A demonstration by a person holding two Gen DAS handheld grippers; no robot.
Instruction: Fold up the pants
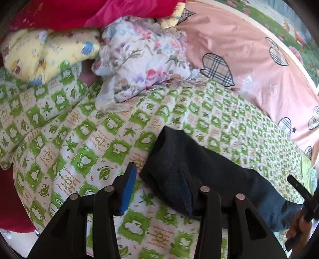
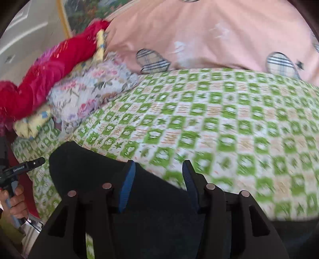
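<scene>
The dark navy pants (image 1: 179, 157) lie folded into a thick bundle on the green-checked bedsheet (image 1: 79, 139). My left gripper (image 1: 158, 169) is open over the bundle's left end. Its left pad hangs over the sheet, its right finger over the cloth, and neither pad presses on it. In the right wrist view the pants (image 2: 85, 169) spread under my right gripper (image 2: 159, 165), which is open with the dark cloth below and between its blue pads. The right gripper (image 1: 299, 189) also shows at the left wrist view's right edge, held by a hand (image 1: 297, 225).
A floral pillow (image 1: 143, 59), a yellow cartoon pillow (image 1: 43, 53) and a red blanket (image 1: 83, 12) are piled at the far side of the bed. A pink quilt with plaid hearts (image 1: 249, 65) lies beyond the sheet. The left gripper (image 2: 26, 165) is at the right view's left edge.
</scene>
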